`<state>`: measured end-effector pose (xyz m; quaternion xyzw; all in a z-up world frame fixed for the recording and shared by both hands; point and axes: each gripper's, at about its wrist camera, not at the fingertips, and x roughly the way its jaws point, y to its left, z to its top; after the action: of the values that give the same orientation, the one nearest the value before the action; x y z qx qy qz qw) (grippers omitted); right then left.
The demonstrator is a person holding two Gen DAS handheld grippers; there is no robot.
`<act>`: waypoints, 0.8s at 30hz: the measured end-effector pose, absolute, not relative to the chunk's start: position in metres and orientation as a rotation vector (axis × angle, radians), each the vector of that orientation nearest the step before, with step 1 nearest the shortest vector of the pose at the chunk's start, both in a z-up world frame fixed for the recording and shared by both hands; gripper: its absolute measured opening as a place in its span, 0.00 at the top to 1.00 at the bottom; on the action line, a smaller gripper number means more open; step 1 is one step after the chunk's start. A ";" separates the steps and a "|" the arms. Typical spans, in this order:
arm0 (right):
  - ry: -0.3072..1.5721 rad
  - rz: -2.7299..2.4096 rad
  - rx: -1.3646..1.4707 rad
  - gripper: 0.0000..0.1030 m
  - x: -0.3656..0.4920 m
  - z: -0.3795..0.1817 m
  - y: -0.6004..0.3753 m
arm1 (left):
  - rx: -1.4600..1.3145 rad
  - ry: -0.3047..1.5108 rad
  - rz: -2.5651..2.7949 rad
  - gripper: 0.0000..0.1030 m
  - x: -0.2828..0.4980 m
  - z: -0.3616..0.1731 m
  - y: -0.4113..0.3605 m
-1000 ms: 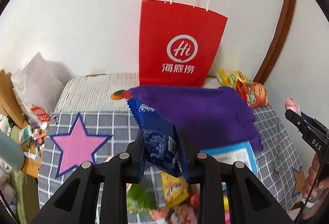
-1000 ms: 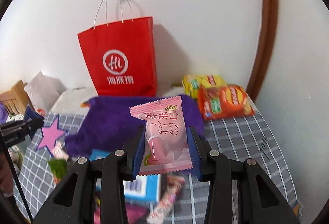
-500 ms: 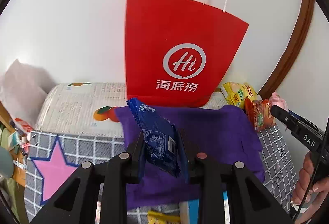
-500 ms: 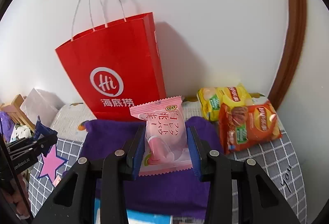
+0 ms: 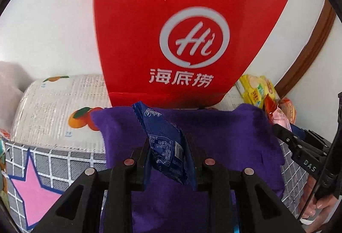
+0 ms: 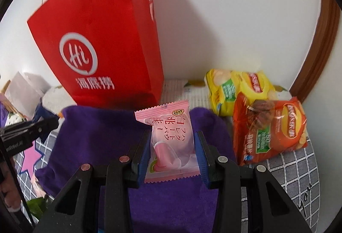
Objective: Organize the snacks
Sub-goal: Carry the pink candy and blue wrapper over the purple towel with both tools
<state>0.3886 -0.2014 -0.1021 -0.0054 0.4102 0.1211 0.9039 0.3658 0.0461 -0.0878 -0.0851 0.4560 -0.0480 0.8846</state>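
Blue snack packet [image 5: 164,143] — crinkled, glossy, white print — pinched upright.

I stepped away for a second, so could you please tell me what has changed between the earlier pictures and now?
Both hand-held grippers have moved forward toward the red bag, which now fills far more of each view, and over the purple cloth. Nothing was taken hold of or let go. The left hand-held gripper still clamps the blue packet, and the right hand-held gripper still clamps the pink packet. The chip bags have stayed put.
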 end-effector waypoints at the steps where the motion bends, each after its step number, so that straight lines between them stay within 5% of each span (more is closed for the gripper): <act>1: 0.859 0.255 -0.010 0.61 0.390 -0.106 -0.202 | -0.175 0.959 -0.099 0.75 0.369 -0.092 0.046; 24: 1.046 0.260 -0.021 0.61 0.416 -0.162 -0.193 | -0.133 1.159 -0.124 0.74 0.392 -0.156 0.022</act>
<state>0.4158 -0.1934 -0.1618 -0.0101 0.4980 0.1237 0.8583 0.3918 0.0223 -0.1562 -0.0629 0.5470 -0.0586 0.8327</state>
